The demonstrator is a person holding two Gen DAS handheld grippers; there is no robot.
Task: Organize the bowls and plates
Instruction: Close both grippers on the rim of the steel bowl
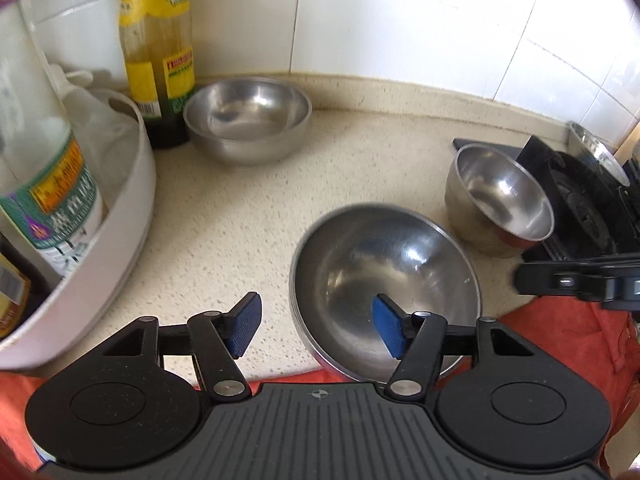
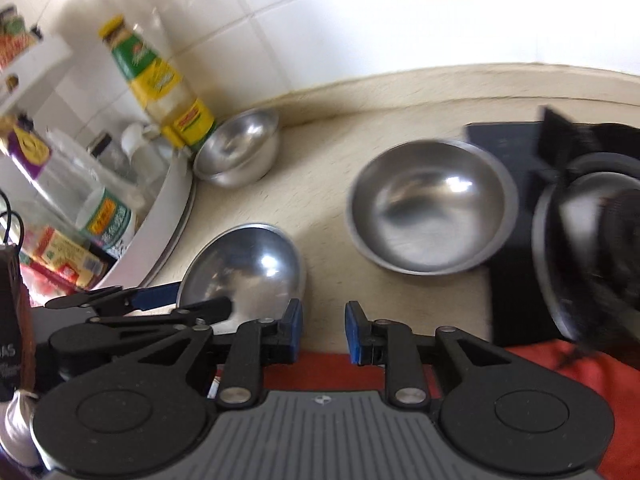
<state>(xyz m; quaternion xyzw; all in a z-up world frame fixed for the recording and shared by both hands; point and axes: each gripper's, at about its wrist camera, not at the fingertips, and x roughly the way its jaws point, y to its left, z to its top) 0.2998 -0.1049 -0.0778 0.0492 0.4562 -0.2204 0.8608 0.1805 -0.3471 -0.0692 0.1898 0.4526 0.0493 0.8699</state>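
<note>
Left gripper open, straddling near bowl rim; I should seat pads deeper before closing. Right gripper open, empty.

Bright daylight washes out the white wall tiles on my right view, which is smeared with motion blur. Glare spots gleam in the steel bowls, and fisheye bending curves every edge.
</note>
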